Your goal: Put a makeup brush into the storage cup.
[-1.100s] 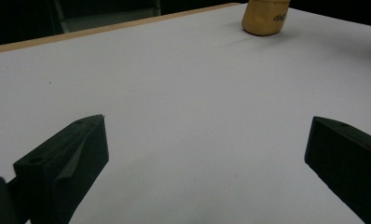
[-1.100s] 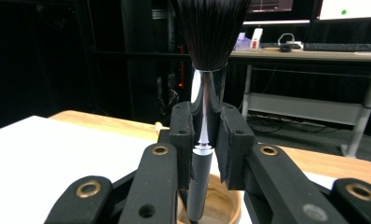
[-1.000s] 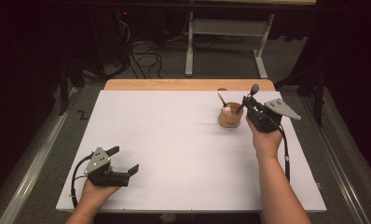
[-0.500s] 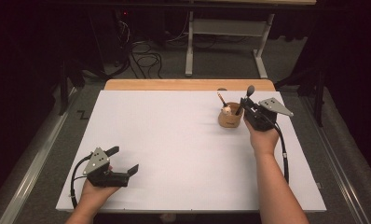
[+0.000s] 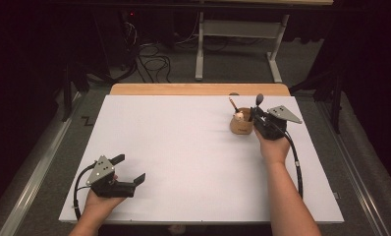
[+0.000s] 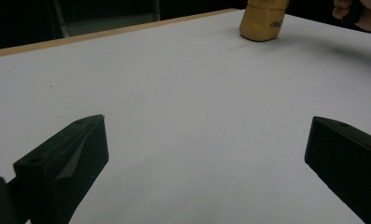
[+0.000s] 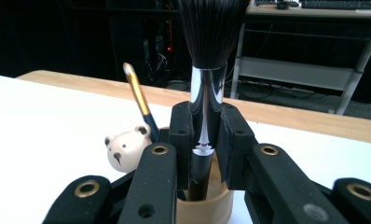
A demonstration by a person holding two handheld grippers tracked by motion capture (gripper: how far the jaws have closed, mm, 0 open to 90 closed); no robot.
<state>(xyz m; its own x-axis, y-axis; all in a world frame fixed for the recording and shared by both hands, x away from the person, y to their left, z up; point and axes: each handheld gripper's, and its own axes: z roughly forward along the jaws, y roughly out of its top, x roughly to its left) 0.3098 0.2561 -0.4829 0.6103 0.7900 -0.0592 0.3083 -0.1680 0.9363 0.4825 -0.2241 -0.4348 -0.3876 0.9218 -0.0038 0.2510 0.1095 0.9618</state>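
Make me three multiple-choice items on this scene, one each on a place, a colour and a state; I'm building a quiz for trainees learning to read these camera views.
1. Where on the white table does the wooden cup stand?
A. at the far right
B. at the near left
C. in the middle

2. What colour are the bristles of the brush in the right gripper?
A. white
B. black
C. red

3. How do the jaws of the left gripper stand?
A. shut on the cup
B. shut on a pen
C. open, with nothing between them

Answers:
1. A, the high view shows the cup at the far right beside the right gripper.
2. B, the right gripper view shows dark bristles above a silver ferrule.
3. C, the left gripper view shows bare table between the wide jaws.
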